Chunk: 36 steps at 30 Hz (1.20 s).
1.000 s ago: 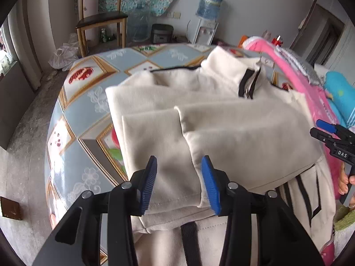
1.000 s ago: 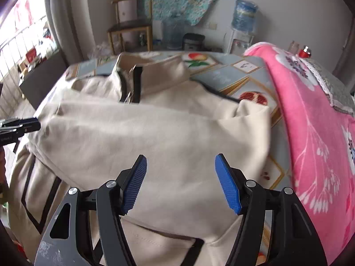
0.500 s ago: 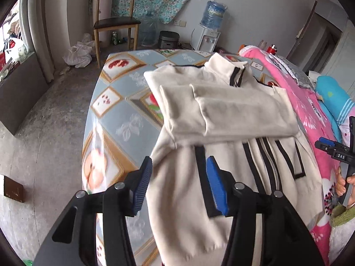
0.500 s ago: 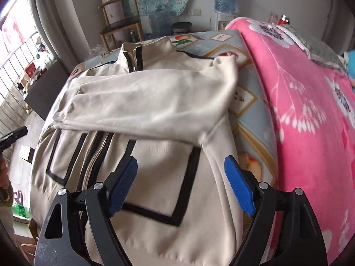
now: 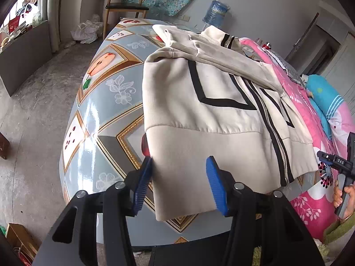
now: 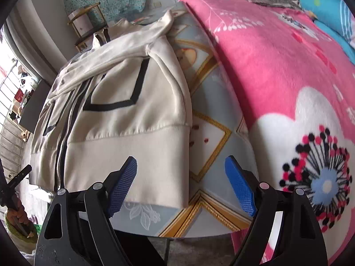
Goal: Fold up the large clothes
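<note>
Now we hover over the cream jacket [image 5: 206, 110] spread on the table [image 5: 104, 108], left gripper [image 5: 178, 184] fingers half apart astride its hem corner at 6 o'clock, gripping nothing, right gripper [image 6: 180, 186] fingers wide, empty, over the opposite hem corner.

Left gripper [image 5: 179, 182] pointed steeply down, jaws part-open, gripping nothing. Right gripper [image 6: 180, 185] likewise, jaws wide; its hand [image 5: 342, 196] at 3 o'clock.
</note>
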Each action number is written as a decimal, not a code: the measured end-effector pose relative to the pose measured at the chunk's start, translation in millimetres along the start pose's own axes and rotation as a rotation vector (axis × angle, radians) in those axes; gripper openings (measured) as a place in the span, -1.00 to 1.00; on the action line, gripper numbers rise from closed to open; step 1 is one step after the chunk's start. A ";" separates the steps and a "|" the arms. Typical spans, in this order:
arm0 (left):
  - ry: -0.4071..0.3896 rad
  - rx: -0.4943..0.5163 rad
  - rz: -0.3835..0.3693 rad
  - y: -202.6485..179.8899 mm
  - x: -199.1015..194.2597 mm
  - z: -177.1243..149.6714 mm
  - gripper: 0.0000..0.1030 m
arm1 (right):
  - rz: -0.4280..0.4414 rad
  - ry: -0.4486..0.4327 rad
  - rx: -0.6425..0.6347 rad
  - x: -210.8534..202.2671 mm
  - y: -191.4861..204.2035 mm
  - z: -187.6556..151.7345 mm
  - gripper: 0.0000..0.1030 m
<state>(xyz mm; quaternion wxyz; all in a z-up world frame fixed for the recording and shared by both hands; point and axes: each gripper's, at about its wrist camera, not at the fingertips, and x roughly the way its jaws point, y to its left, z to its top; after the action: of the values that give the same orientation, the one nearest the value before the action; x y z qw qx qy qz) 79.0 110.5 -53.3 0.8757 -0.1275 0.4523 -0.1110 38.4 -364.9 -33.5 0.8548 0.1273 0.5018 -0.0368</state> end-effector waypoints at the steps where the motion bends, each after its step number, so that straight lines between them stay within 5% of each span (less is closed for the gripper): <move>1: 0.002 -0.008 -0.013 0.5 -1.0 -1.5 -0.06 | 0.008 0.013 0.010 1.6 -2.6 -6.4 0.51; 10: -0.023 -0.070 -0.052 12.3 2.5 4.7 -0.40 | 0.027 -0.009 -0.042 5.0 13.5 -20.9 0.40; 17: -0.007 -0.066 -0.057 10.8 -0.8 -6.5 -0.47 | 0.050 -0.002 -0.024 4.5 13.3 -28.0 0.02; 23: -0.005 0.005 0.035 0.0 1.3 -3.3 -0.67 | 0.037 -0.029 0.006 6.9 11.7 -23.4 -0.79; 26: -0.026 0.064 0.097 -8.6 -10.9 -0.8 -0.89 | 0.060 -0.095 0.006 -18.1 13.4 -19.1 -0.84; 30: -0.078 0.083 0.066 -17.5 -46.2 8.2 -0.91 | 0.084 -0.181 -0.041 -61.0 24.0 -10.4 -0.85; 36: -0.044 0.130 0.074 -28.7 -76.4 -1.6 -0.91 | 0.088 -0.169 -0.071 -86.4 26.3 -21.0 -0.85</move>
<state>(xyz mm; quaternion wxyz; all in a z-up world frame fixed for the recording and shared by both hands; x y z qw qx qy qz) 32.1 106.9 13.4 0.8955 -0.0559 0.4290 -0.1046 -17.0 -339.8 36.4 0.8989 0.1152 0.4227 0.0082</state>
